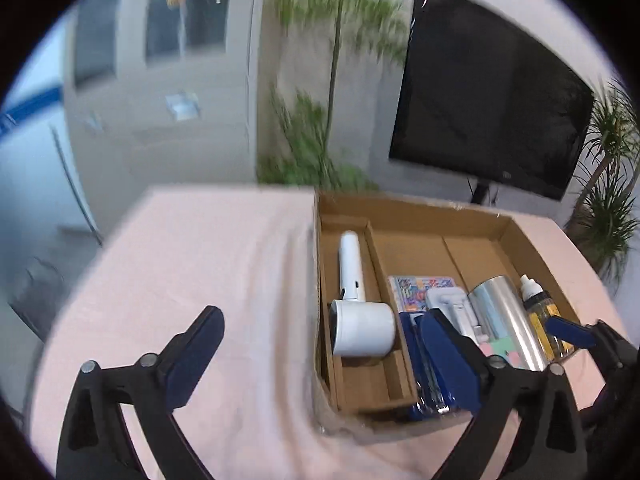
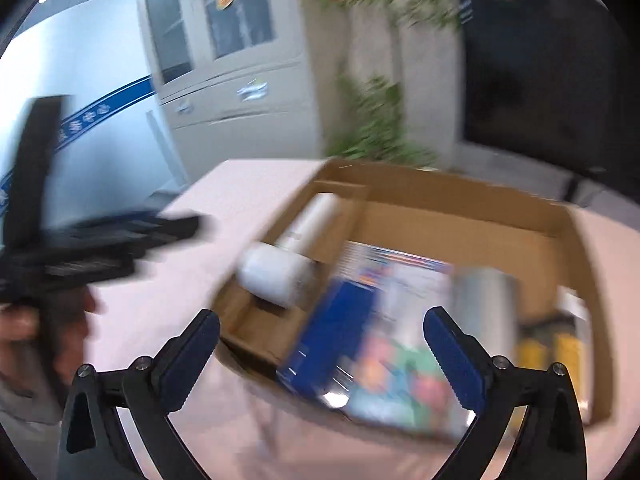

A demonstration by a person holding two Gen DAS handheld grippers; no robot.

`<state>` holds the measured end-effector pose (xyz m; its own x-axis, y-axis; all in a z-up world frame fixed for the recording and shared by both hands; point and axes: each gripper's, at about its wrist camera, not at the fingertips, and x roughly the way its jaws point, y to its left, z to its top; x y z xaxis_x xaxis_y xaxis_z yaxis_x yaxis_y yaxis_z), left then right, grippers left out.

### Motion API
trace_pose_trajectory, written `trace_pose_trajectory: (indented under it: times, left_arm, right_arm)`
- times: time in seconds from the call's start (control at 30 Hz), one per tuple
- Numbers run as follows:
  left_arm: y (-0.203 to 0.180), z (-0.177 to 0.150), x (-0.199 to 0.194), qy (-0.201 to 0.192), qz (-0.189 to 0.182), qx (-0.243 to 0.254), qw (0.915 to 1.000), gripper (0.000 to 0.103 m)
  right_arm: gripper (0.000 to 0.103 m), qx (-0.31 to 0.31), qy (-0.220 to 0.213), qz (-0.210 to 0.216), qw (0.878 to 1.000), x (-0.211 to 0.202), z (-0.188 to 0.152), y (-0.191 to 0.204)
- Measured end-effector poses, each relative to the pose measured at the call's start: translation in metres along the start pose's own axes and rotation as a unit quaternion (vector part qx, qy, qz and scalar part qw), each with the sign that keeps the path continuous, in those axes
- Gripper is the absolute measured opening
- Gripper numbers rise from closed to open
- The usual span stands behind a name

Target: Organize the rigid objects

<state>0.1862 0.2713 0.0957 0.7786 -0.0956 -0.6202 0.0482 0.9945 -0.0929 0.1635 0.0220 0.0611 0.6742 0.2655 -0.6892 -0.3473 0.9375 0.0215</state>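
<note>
both tongs spread wide and empty at the near edge of a packed cardboard box.

the left tongs (image 1: 324, 344) stand apart with nothing between them, one blue pad over the pink cloth, the other in front of the box's near right part; the right tongs (image 2: 322, 344) are just as wide, hanging over the box's near edge, gripping nothing. the cardboard box (image 1: 420, 208) sits on the pink-covered worktop (image 1: 200, 260). in its narrow left compartment lies a white hair dryer (image 1: 360, 320), handle pointing away. in the wide compartment, near to far and left to right: a blue packet (image 1: 416, 364), a colourful pack (image 1: 420, 286), a silver cylinder (image 1: 508, 320) and a small yellow bottle (image 1: 538, 308) by the right wall. beyond the worktop stand a grey cabinet (image 1: 160, 80), leafy plants (image 1: 320, 120) and a dark screen (image 1: 488, 100).
</note>
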Motion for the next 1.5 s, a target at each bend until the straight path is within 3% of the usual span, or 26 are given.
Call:
trace_pose_trajectory:
  times: [0.13,0.33,0.47,0.6,0.67,0.77,0.87,1.0,1.07,1.5]
  left_arm:
    - [-0.041,-0.03,-0.041,-0.028,0.048,0.018,0.9983,0.099]
    - [-0.099,-0.061,-0.076,-0.041,0.056,0.034,0.997,0.099]
    - [-0.104,-0.052,-0.112,-0.045,0.074,0.043,0.9953,0.099]
    - [-0.097,-0.027,-0.159,-0.09,0.146,0.08,0.982,0.1]
    - [-0.102,-0.028,-0.159,-0.083,0.162,0.101,0.9781,0.102]
    - [-0.113,-0.053,-0.135,-0.069,0.13,0.089,0.9851,0.102]
    - [-0.125,-0.086,-0.098,-0.061,0.093,0.045,0.9928,0.102]
    - [-0.136,-0.113,-0.077,-0.056,0.042,-0.028,0.9971,0.102]
    - [-0.145,-0.116,-0.073,-0.05,0.027,-0.03,0.9979,0.102]
    - [-0.152,-0.11,-0.067,-0.059,0.034,-0.019,0.9975,0.102]
  right_arm:
    - [0.103,0.021,0.01,-0.041,0.999,-0.022,-0.042,-0.025]
    - [0.102,0.038,0.003,-0.053,0.998,-0.054,-0.083,-0.057]
    - [0.103,0.037,-0.012,-0.041,0.998,-0.087,-0.099,-0.069]
    - [0.103,0.026,-0.034,-0.04,0.998,-0.116,-0.106,-0.071]
    - [0.103,0.032,-0.04,-0.038,0.998,-0.124,-0.109,-0.071]
    - [0.103,0.04,-0.045,-0.04,0.997,-0.131,-0.113,-0.074]
    - [0.102,0.037,-0.043,-0.054,0.997,-0.134,-0.119,-0.077]
    - [0.102,0.028,-0.037,-0.077,0.996,-0.131,-0.124,-0.08]
    - [0.102,0.028,-0.033,-0.085,0.995,-0.129,-0.127,-0.083]
    - [0.102,0.033,-0.025,-0.1,0.994,-0.117,-0.127,-0.081]
